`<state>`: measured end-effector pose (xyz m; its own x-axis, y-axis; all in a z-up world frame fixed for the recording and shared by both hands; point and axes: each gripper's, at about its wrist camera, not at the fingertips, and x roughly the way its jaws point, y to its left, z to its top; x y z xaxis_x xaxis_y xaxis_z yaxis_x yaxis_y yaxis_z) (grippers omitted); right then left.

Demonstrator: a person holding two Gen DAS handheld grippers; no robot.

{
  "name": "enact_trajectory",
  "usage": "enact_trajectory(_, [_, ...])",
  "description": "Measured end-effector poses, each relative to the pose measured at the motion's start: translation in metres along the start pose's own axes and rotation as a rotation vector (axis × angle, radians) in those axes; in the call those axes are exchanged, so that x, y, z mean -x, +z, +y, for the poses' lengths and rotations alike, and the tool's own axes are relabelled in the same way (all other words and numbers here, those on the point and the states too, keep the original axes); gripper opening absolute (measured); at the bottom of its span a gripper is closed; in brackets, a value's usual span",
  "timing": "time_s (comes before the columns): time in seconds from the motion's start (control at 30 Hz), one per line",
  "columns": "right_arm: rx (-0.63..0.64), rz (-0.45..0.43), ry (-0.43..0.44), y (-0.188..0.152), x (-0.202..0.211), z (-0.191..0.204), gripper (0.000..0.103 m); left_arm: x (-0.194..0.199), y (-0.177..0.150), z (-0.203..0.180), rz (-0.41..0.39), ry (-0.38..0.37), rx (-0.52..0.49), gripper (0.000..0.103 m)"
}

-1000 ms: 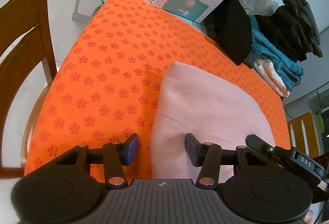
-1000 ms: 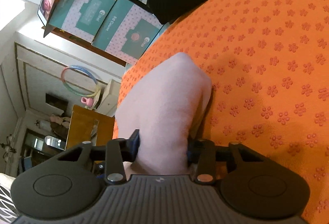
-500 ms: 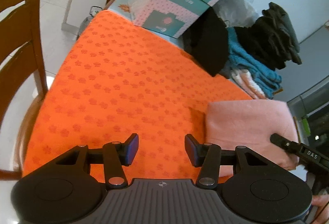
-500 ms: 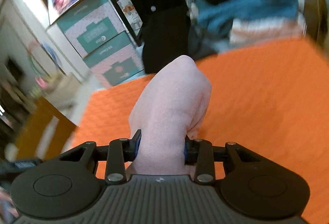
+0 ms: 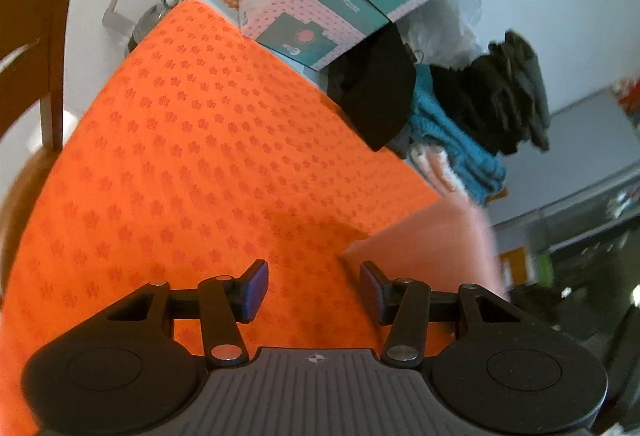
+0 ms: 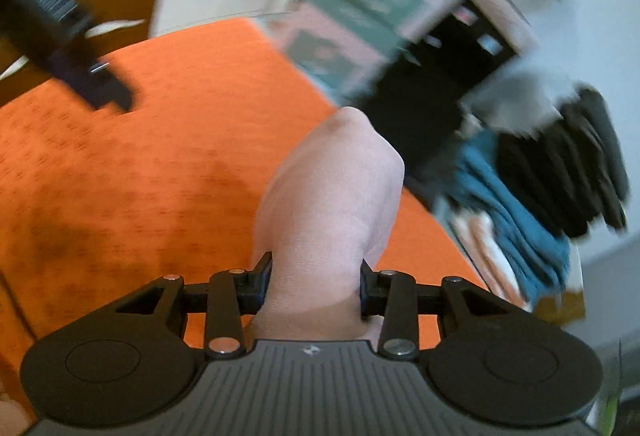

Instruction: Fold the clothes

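The folded pink garment (image 6: 332, 203) is clamped in the right hand-held gripper (image 6: 316, 282) at frame centre; the left hand-held gripper (image 5: 314, 290) is held empty, jaws apart. It should be kept level so the folds are not lost.

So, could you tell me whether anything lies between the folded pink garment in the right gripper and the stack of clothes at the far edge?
Nothing visible does. The right gripper is shut on the pink garment, and only bare orange cloth lies between it and the clothes stack.
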<state>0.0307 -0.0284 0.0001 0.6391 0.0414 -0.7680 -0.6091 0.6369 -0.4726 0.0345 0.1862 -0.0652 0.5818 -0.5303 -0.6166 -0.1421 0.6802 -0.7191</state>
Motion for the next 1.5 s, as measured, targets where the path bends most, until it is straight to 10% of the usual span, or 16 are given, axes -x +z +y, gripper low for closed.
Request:
enact_trajectory(0.43, [0.132, -0.015, 0.269, 0.025, -0.012, 0.075, 0.057, 0.018, -0.017, 0.041, 0.007, 0.035, 0.213, 0.065])
enact_trajectory(0.63, [-0.167, -0.114, 0.398, 0.013, 0.01, 0.014, 0.06, 0.01, -0.014, 0.008, 0.036, 0.046, 0.059, 0.063])
enact_trajectory(0.8, [-0.388, -0.137, 0.41, -0.015, 0.006, -0.038, 0.057, -0.006, -0.015, -0.031, 0.048, 0.045, -0.134, 0.036])
enact_trajectory(1.2, [-0.449, 0.054, 0.299, -0.067, -0.069, -0.047, 0.043, -0.066, -0.021, -0.04, 0.146, 0.152, -0.277, 0.03])
enact_trajectory(1.37, [-0.489, 0.023, 0.322, -0.077, -0.067, -0.05, 0.046, -0.04, -0.022, -0.045, 0.104, 0.129, -0.295, 0.065])
enact_trajectory(1.5, [-0.578, -0.06, 0.38, -0.088, -0.057, -0.079, 0.075, -0.027, -0.027, -0.033, 0.122, 0.138, -0.248, 0.07])
